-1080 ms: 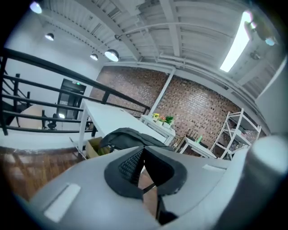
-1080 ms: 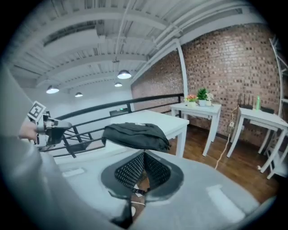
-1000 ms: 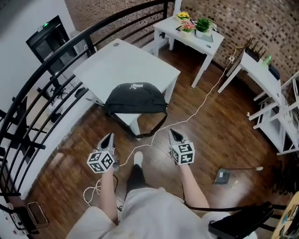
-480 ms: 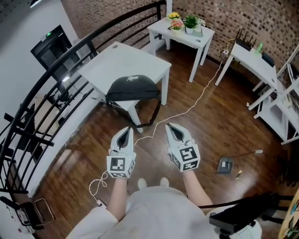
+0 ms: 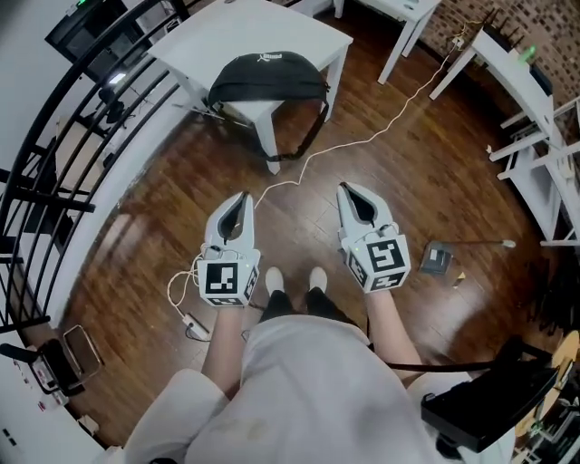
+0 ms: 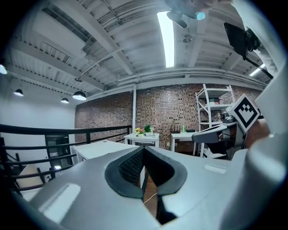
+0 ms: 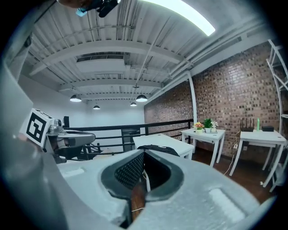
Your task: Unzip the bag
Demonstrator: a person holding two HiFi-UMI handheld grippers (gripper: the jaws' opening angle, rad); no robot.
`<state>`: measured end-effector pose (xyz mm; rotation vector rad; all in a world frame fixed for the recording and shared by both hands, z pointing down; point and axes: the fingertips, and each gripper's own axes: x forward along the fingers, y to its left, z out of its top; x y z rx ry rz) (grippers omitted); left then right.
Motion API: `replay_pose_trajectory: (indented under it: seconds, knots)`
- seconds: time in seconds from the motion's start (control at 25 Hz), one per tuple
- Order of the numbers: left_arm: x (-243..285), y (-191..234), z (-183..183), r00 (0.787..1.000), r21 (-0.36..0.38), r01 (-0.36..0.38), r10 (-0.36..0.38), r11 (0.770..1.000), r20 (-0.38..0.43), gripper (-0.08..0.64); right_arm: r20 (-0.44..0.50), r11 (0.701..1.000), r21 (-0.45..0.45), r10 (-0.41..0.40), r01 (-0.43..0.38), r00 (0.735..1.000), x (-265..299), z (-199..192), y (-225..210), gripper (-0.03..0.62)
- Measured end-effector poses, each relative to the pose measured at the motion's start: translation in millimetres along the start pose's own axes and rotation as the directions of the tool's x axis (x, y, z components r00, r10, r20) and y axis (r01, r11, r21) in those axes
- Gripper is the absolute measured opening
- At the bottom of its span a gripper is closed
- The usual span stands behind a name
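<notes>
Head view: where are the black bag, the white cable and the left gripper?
black bag (image 5: 267, 80), head view, its top
white cable (image 5: 376, 129), head view, a middle stretch
left gripper (image 5: 243, 196), head view, its shut jaw tips

The black bag (image 5: 267, 80) (white logo on top) lies at the white table's (image 5: 263, 27) near edge, strap dangling.

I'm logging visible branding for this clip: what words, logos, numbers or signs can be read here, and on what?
White mark on the black bag: too small to read.
Cubes on the left gripper and right gripper: black-and-white square patterns, no words.
No other text shows.
</notes>
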<state>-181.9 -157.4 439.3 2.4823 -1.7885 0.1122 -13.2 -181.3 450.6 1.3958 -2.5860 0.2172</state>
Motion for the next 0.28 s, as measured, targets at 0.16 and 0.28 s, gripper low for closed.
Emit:
replay_pose_trajectory:
  seconds: [0.16,0.28]
  knots:
    - [-16,9,-6,1.000,-0.021,0.001,-0.001,1.000,0.001,0.017,-0.015,0.999,-0.020,0.026,-0.027,1.000,1,-6,28,-0.009]
    - [-27,11,-8,1.000,-0.023,0.012,-0.012,1.000,0.007,0.017,-0.018,0.999,-0.028,0.033,-0.033,0.999,0,-9,45,-0.009]
